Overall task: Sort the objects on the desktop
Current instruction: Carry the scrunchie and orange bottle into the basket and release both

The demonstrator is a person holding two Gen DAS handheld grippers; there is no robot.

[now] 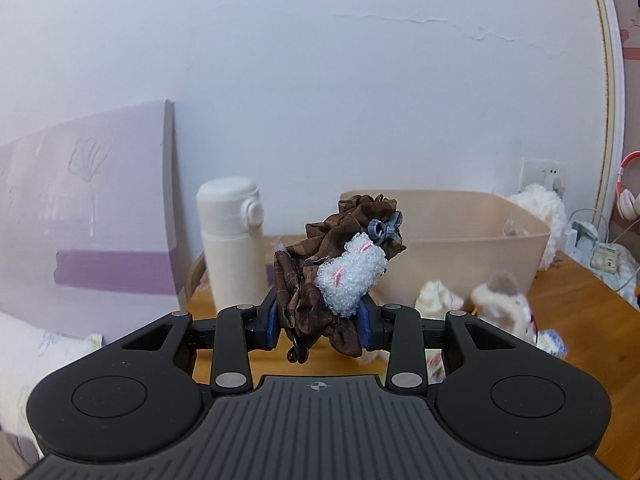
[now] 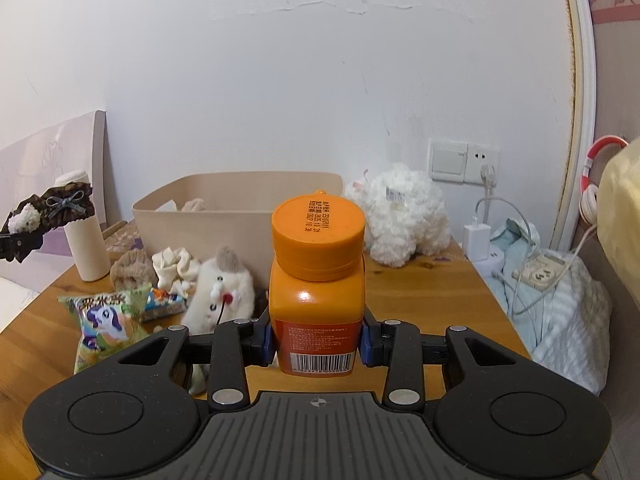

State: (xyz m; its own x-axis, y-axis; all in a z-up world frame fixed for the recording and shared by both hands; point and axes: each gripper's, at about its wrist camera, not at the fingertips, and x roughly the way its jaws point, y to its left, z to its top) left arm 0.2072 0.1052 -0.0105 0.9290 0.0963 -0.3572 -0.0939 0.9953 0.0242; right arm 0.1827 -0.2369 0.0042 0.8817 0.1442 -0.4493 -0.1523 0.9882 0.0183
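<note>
My left gripper (image 1: 319, 326) is shut on a brown ruffled scrunchie (image 1: 340, 264) that bears a white fuzzy bunny and a small grey bow; it hangs above the wooden desk (image 1: 576, 304). The same scrunchie (image 2: 52, 210) shows at the far left of the right wrist view, held up in the air. My right gripper (image 2: 317, 342) is shut on an orange bottle (image 2: 318, 280) with an orange cap, held upright above the desk (image 2: 416, 292). A beige storage bin (image 2: 240, 208) stands behind both, open at the top, with something pale inside.
A white thermos (image 1: 232, 240) stands left of the bin (image 1: 460, 240). Snack packets (image 2: 106, 320), a plush cat (image 2: 224, 292), a cream cloth (image 2: 174, 264) and a brown knit piece (image 2: 130, 268) lie in front of it. A fluffy white toy (image 2: 404, 216) sits at the back right.
</note>
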